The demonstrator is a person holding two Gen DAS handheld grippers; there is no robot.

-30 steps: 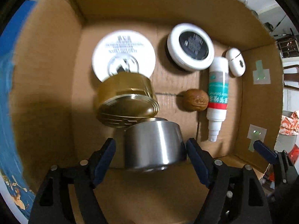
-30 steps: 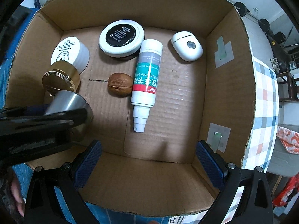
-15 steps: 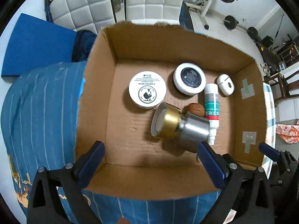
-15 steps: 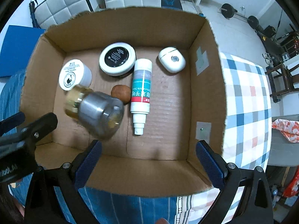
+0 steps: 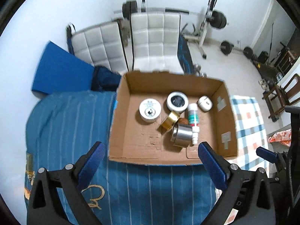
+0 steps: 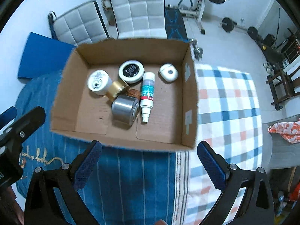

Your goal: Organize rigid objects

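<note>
An open cardboard box [image 5: 120, 123] [image 6: 65, 97] sits on a blue striped cloth. Inside lie a steel-and-gold tin [image 5: 181, 136] [image 6: 123, 106] on its side, a white jar [image 5: 150, 109] [image 6: 98, 81], a black-lidded white jar [image 5: 177, 101] [image 6: 131, 71], a white pump bottle [image 5: 193, 120] [image 6: 147, 95], a brown walnut [image 5: 183, 121] [image 6: 134, 93] and a white earbud case [image 5: 205, 103] [image 6: 168, 72]. My left gripper [image 5: 151, 161] is open and empty above the box's near edge. My right gripper [image 6: 150, 159] is open and empty, also above the near edge.
The blue cloth [image 5: 65, 123] lies left of the box, a checked cloth [image 6: 225, 101] right of it. White padded chairs [image 5: 153, 41], a blue mat [image 5: 60, 73] and gym weights [image 5: 217, 20] stand behind. The left gripper's body shows at the right wrist view's left edge [image 6: 18, 129].
My left gripper has let go of the steel-and-gold tin, which now lies on its side in the box. Both grippers have drawn up and back, well above the box.
</note>
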